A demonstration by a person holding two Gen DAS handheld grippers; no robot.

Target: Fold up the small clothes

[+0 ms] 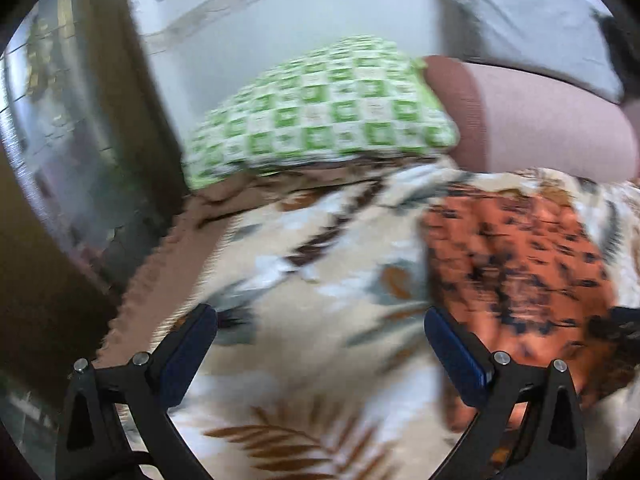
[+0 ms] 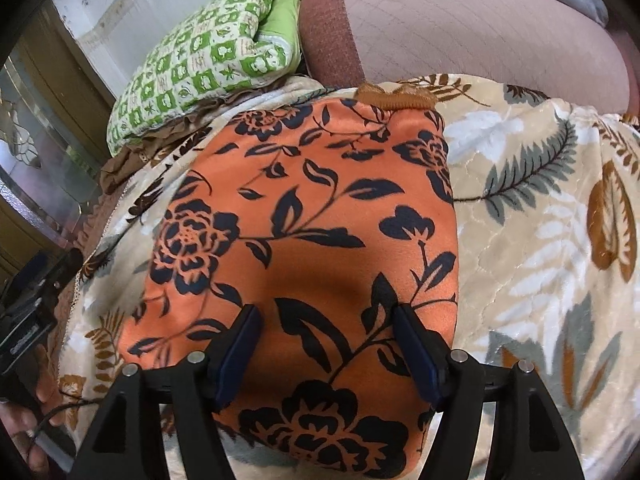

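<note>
the right gripper point(image 2: 326, 322) was held spread, nothing pinched, over the near part of the orange floral garment point(image 2: 304, 216), which was laid flat on the leaf-patterned blanket point(image 2: 540, 216). the left gripper point(image 1: 320, 334) was likewise spread above the blanket, the garment just to its right. a green checked quilt point(image 2: 200, 64) was seen behind.

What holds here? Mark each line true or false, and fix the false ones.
1. The orange garment has a black flower print. True.
2. The right gripper is clamped shut on the cloth. False: its jaws stand open above it.
3. The garment lies on a leaf-patterned blanket. True.
4. The checked pillow is blue. False: green and white.
5. The left gripper is open. True.
</note>
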